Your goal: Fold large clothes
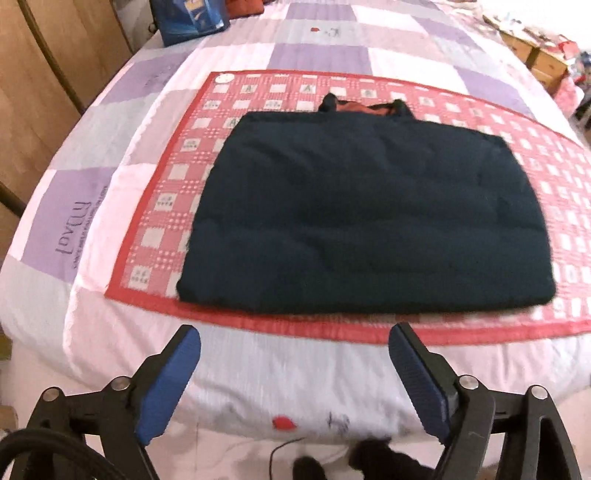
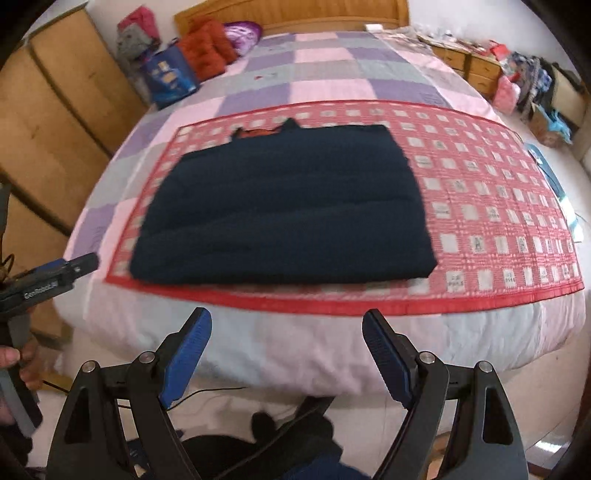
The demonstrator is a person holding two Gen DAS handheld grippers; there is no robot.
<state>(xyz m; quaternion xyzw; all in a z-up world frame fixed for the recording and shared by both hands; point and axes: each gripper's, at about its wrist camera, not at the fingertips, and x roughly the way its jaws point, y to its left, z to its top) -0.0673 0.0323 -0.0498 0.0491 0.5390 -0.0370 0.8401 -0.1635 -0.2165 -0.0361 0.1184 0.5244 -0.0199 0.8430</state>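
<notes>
In the left wrist view we start at the left edge, where wooden wardrobe doors [image 1: 40,74] fill the upper left corner and a blue bag [image 1: 192,18] sits at the top on the bed. The bed carries a quilt [image 1: 92,206] in pink, purple and grey squares. On it lies a red checked mat [image 1: 166,192], and on the mat, filling the middle of the frame, rests the folded dark garment [image 1: 365,221], a flat, nearly rectangular bundle with a bit of red-orange lining showing at its far edge. Along the bottom we see the left gripper [image 1: 295,343]; its blue-padded fingers [image 1: 173,384] stand wide apart over the near edge of the quilt, with nothing between them and clear of the garment.

In the right wrist view, at the far left edge a hand [image 2: 14,365] holds the left gripper [image 2: 79,263], which shows side-on at middle left, just off the mat's near left corner. The wardrobe doors [image 2: 62,110] are at upper left, with the blue bag [image 2: 170,75] and a heap of red and purple things by the headboard [image 2: 295,13]. The dark garment [image 2: 284,210] lies left of centre on the mat [image 2: 498,221], leaving the mat's right part bare. At bottom centre the right gripper [image 2: 286,325] has its jaws spread wide, empty, over the quilt [image 2: 332,62] edge. At upper right stand wooden drawers [image 2: 476,70] with clutter around them.
</notes>
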